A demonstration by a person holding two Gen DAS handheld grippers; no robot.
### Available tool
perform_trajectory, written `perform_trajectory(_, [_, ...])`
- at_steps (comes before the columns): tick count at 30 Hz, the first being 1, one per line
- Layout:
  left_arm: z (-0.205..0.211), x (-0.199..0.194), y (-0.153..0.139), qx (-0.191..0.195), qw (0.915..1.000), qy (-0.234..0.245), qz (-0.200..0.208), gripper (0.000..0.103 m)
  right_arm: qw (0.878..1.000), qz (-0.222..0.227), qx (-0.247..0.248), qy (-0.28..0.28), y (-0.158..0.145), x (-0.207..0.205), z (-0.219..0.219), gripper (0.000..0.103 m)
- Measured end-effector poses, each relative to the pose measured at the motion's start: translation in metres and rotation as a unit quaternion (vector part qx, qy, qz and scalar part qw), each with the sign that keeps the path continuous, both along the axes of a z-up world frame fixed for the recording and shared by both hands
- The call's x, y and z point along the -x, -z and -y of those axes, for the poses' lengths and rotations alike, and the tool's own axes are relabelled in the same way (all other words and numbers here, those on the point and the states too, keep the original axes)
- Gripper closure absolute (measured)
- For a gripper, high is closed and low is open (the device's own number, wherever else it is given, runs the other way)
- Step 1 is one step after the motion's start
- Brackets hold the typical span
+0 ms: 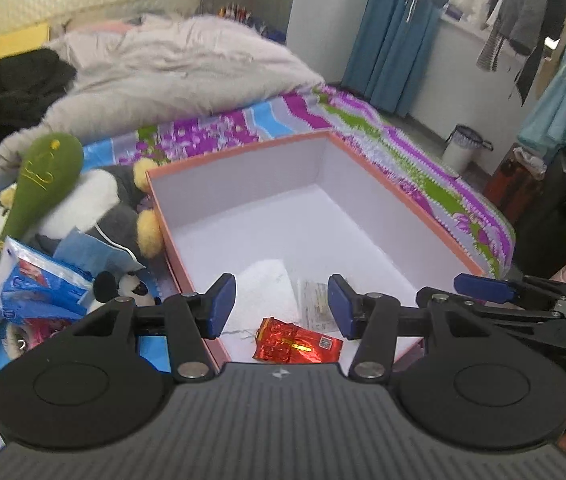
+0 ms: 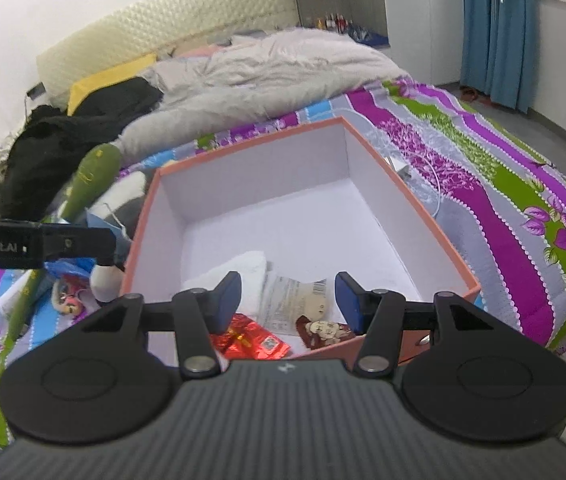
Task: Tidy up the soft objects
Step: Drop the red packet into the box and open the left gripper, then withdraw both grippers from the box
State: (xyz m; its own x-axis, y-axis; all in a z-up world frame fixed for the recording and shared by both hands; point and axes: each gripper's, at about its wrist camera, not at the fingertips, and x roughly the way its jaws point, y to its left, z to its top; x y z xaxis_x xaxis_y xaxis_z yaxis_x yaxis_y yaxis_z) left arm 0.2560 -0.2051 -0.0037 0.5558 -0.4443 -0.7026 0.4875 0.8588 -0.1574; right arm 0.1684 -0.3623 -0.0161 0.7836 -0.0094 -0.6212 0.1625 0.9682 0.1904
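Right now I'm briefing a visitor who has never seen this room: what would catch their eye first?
Probably the big pink-edged box lying open on the brightly striped bedspread, with a shiny red packet and a white cloth at its near end. Beside the box's left wall lies a heap of plush toys, topped by a long green plush. The left gripper and right gripper are both open over the box's near edge, holding nothing.

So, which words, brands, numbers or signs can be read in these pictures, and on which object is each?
"nRobot.AI", cut off at the edge: left gripper, side view.
Yellow characters: green plush stick, blurred, unreadable.
QR code: red foil packet, too small.
Barcode, print: clear packet, too small.
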Motion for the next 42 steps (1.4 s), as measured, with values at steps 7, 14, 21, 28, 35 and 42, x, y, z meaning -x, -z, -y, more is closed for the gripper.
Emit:
perform_trajectory(7, [-0.031,0.045,-0.011,0.034,0.9990,-0.016,0.025,0.046,0.999,0.040,0.004,-0.012,-0.008,0.034,-0.022,0.048])
perform_trajectory(14, [-0.057,0.089,-0.012,0.037,0.9973,-0.035,0.053,0.046,0.998,0.051,-0.004,-0.030,-0.004,0.061,-0.043,0.048])
perform_trajectory(21, [-0.070,0.114,-0.013,0.042,0.9965,-0.040,0.060,0.046,0.997,0.070,0.002,-0.038,-0.007,0.083,-0.062,0.048])
perform_trajectory(28, [-0.093,0.134,-0.013,0.056,0.9955,-0.052,0.057,0.046,0.996,0.072,0.006,-0.059,-0.006,0.101,-0.087,0.048])
perform_trajectory(35, [-0.124,0.154,-0.003,0.049,0.9943,-0.080,0.050,0.046,0.994,0.072,0.001,-0.080,-0.004,0.115,-0.113,0.048])
perform_trajectory(42, [-0.161,0.171,0.009,0.057,0.9915,-0.109,0.043,0.046,0.993,0.070,0.007,-0.100,-0.001,0.123,-0.137,0.048])
